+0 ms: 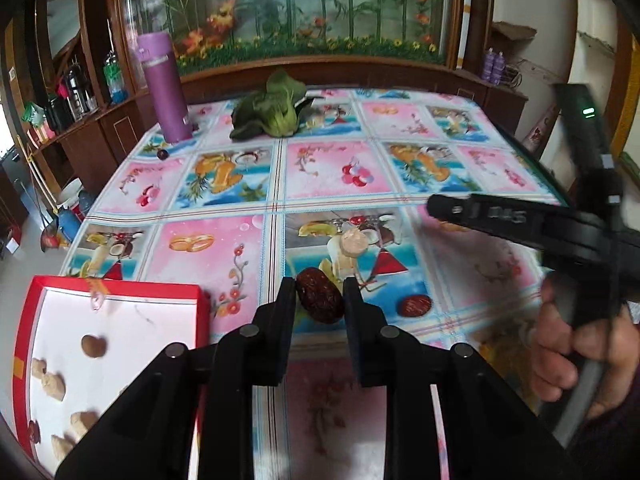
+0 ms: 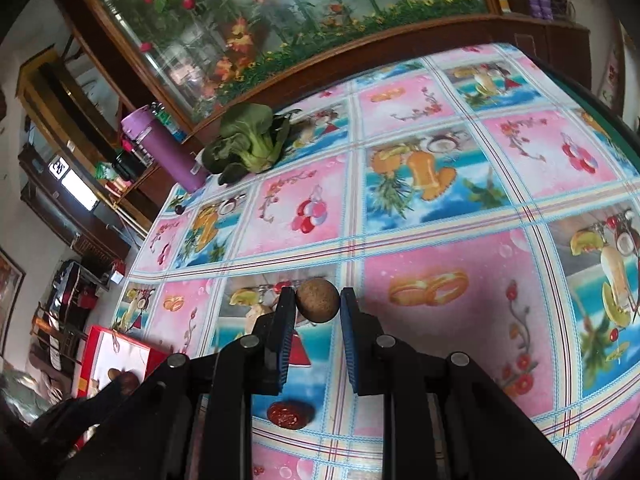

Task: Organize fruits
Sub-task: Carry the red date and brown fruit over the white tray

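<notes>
My left gripper (image 1: pixel 319 300) is shut on a dark red date (image 1: pixel 320 298), held just above the patterned tablecloth (image 1: pixel 224 248). A second red date (image 1: pixel 414 306) lies on the cloth to its right, also seen as the red date (image 2: pixel 290 414) in the right wrist view. A pale round piece (image 1: pixel 354 242) rests further back. My right gripper (image 2: pixel 317 308) is shut on a round brown fruit (image 2: pixel 318 300), lifted off the cloth. The red box (image 1: pixel 120 294) with a white floor sits at the front left and holds several pale and brown pieces.
A purple bottle (image 1: pixel 164 88) and a leafy green vegetable (image 1: pixel 272 112) stand at the table's far side, with a small dark fruit (image 1: pixel 163 155) near the bottle. A hand (image 1: pixel 580 360) holds the right gripper (image 1: pixel 440 208). A wooden cabinet with glass lies behind the table.
</notes>
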Available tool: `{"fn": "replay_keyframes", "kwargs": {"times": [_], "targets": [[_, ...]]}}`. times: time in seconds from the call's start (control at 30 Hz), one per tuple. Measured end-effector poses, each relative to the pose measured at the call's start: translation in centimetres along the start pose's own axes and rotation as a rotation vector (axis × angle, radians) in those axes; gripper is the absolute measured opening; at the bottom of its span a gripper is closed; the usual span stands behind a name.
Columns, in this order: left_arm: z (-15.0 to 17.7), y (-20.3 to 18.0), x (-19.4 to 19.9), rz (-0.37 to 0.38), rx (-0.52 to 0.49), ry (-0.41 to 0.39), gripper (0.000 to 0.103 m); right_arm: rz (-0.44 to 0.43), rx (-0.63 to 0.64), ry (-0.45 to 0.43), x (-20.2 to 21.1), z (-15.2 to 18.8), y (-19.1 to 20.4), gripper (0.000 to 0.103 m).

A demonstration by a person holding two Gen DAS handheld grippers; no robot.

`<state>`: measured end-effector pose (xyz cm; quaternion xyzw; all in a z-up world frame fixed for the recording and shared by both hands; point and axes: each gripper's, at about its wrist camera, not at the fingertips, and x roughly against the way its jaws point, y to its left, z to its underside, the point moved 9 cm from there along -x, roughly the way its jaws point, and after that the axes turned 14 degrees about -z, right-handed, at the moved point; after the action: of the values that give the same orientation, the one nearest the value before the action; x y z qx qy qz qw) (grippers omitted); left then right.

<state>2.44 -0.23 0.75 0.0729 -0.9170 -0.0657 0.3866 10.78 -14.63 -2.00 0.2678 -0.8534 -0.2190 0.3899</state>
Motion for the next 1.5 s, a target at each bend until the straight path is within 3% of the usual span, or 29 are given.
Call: {"fn": "replay_keyframes", "kwargs": {"times": [0.17,0.43,0.63,0.97,1.27,1.5], "targets": [[0.4,1.0,3.9,0.019,0.016,-0.060,0.026,0.001,0.041,-0.042,0.4,-0.2,0.7,0.021],[0.8,4.7,7.9,-0.053,0.058,-0.154,0.026,-0.031,0.071,-0.137,2.2,0.2,2.9,0.021],[1.0,8.5,9.6,-0.123,0.095,-0.215,0.026,-0.136,0.137,-0.099,2.2,3.9,8.7,0.021],[2.7,15.3,10.5,-0.215,0.190,-0.244,0.026,-0.222,0.285,-0.051,1.5,7.2,18.6,0.021],[4.9,20.0,10.3,-0.269,0.263,-0.226,0.026,-0.259,0.372,0.011,-0.4,10.2,23.7,0.021],[6.0,22.1,9.6,-0.297,0.299,-0.206,0.026,-0.265,0.415,0.071,-2.2,12.3,25.6,0.021]]}}
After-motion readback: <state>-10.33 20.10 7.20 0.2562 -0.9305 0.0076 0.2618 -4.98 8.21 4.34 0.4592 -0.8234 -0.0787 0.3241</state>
